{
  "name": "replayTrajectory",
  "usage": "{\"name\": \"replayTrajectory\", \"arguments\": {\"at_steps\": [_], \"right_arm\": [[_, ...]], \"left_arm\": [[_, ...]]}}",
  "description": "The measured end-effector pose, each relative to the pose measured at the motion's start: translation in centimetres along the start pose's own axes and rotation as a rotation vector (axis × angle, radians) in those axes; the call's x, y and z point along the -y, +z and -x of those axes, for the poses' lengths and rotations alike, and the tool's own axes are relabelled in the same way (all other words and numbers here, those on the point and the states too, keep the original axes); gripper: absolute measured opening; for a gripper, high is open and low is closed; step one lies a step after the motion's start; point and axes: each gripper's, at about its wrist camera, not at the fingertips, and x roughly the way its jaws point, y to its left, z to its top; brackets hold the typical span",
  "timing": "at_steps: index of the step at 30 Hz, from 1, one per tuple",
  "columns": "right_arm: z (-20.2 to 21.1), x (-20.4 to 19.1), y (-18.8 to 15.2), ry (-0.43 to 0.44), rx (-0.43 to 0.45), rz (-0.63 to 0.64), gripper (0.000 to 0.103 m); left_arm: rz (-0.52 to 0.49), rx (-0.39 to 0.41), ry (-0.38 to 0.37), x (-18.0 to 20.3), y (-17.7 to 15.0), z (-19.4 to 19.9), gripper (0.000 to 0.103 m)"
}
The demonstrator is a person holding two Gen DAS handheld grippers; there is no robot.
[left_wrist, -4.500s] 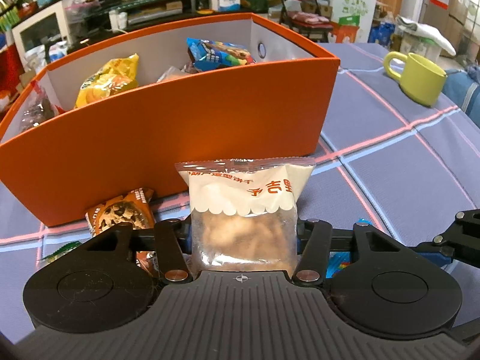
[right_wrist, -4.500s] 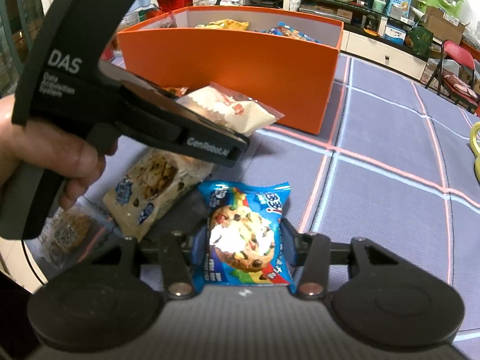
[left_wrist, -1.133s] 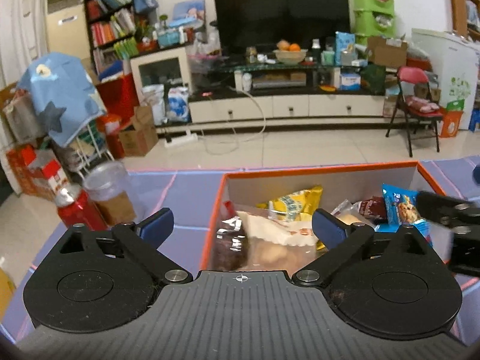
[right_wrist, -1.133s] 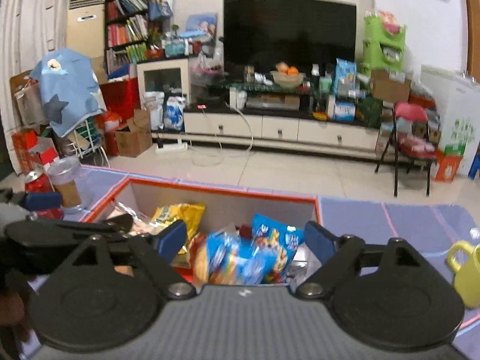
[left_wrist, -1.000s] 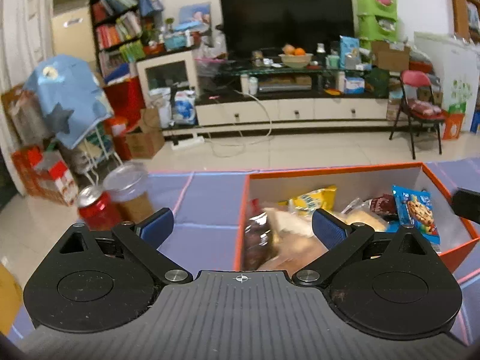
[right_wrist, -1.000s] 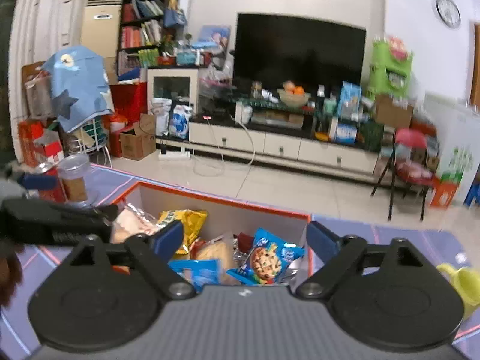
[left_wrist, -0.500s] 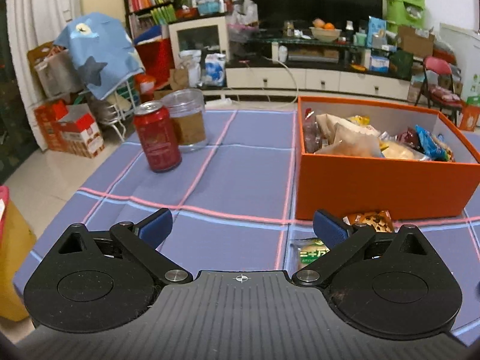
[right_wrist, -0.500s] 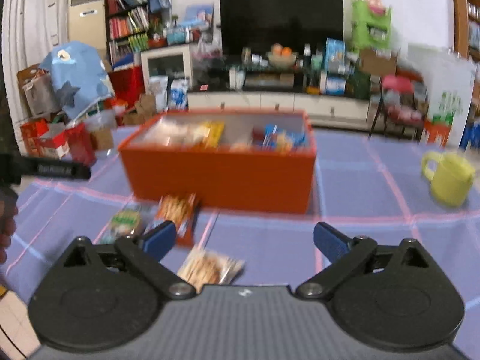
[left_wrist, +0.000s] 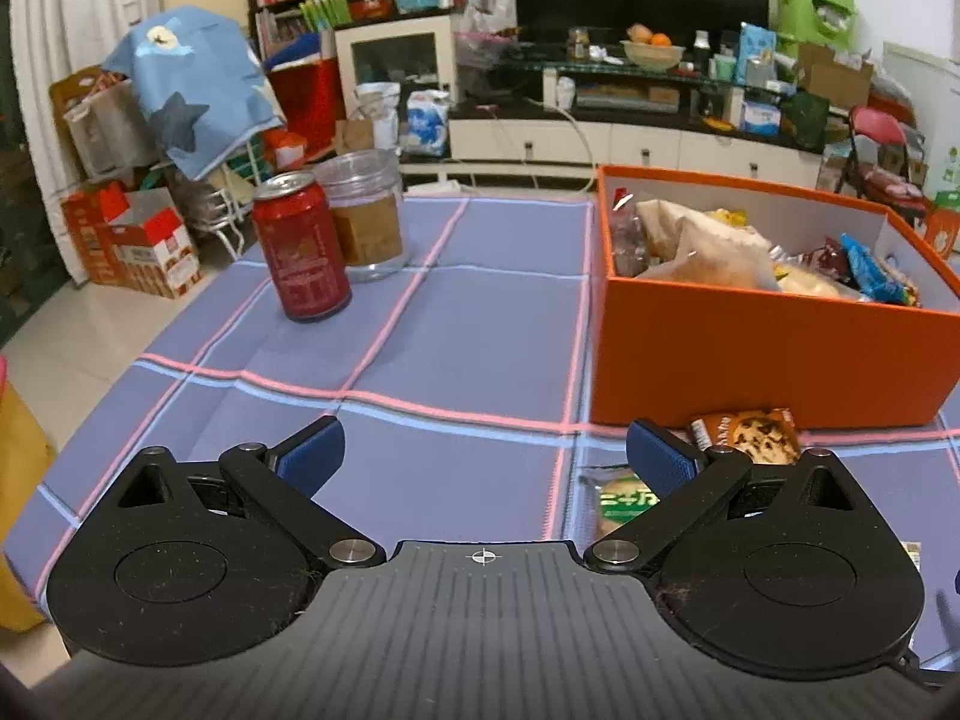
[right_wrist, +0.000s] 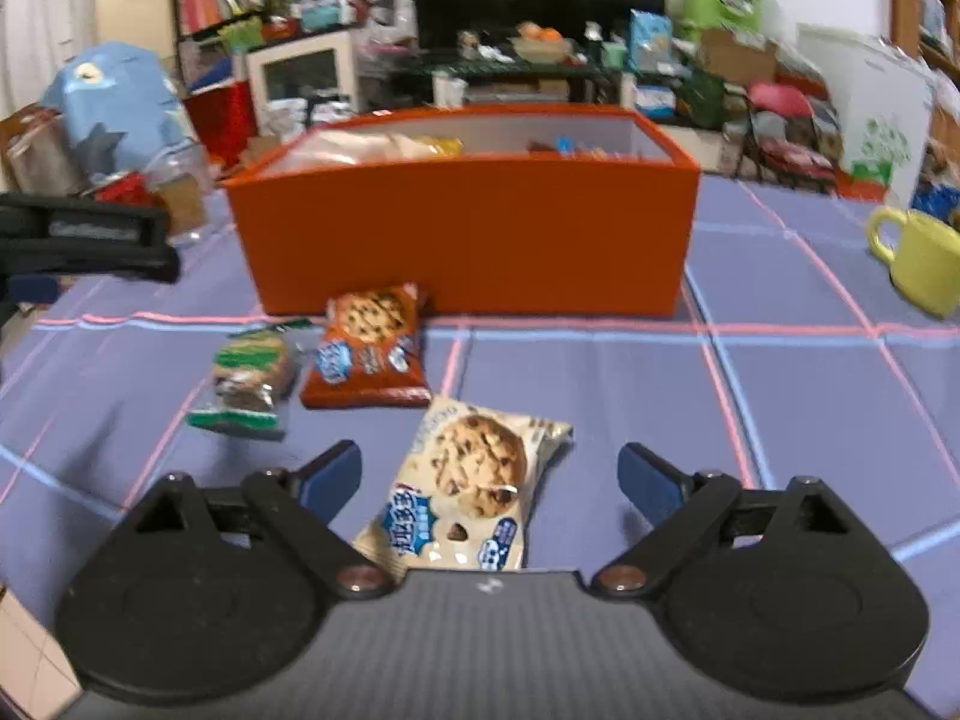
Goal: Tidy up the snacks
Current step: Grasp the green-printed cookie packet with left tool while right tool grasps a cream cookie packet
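An orange box (right_wrist: 468, 240) (left_wrist: 768, 354) holds several snack packets. Three packets lie on the cloth in front of it: a white cookie packet (right_wrist: 468, 480), a brown cookie packet (right_wrist: 369, 348) (left_wrist: 750, 432) and a green packet (right_wrist: 252, 378) (left_wrist: 624, 501). My right gripper (right_wrist: 489, 480) is open and empty, low over the white cookie packet, which lies between its fingers. My left gripper (left_wrist: 483, 456) is open and empty above the cloth, left of the box; its body also shows in the right wrist view (right_wrist: 90, 240).
A red can (left_wrist: 300, 246) and a glass jar (left_wrist: 366, 213) stand at the table's far left. A yellow-green mug (right_wrist: 918, 264) stands at the right. The table edge runs along the left side (left_wrist: 36, 546). The cloth is blue with pink lines.
Both grippers released their packets into the box, then pulled back and down toward the near side. The right gripper now sits over the white cookie packet.
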Motion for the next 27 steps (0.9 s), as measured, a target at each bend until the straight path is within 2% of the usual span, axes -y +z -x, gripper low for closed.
{"name": "replayTrajectory", "arguments": {"at_steps": [5, 15, 21, 27], "right_arm": [[-1.3, -0.5, -0.4, 0.001, -0.025, 0.024, 0.091], [-2.1, 1.9, -0.3, 0.025, -0.035, 0.020, 0.063], [-2.2, 3.9, 0.0, 0.024, -0.035, 0.005, 0.060], [-2.1, 4.2, 0.0, 0.037, -0.036, 0.006, 0.061]], "left_arm": [[0.018, -0.021, 0.006, 0.1, -0.3, -0.8, 0.079], [-0.040, -0.065, -0.009, 2.0, -0.9, -2.1, 0.079], [-0.063, -0.092, -0.017, 2.5, -1.5, -2.8, 0.078], [-0.062, -0.119, -0.041, 2.5, -1.9, -3.3, 0.075]]}}
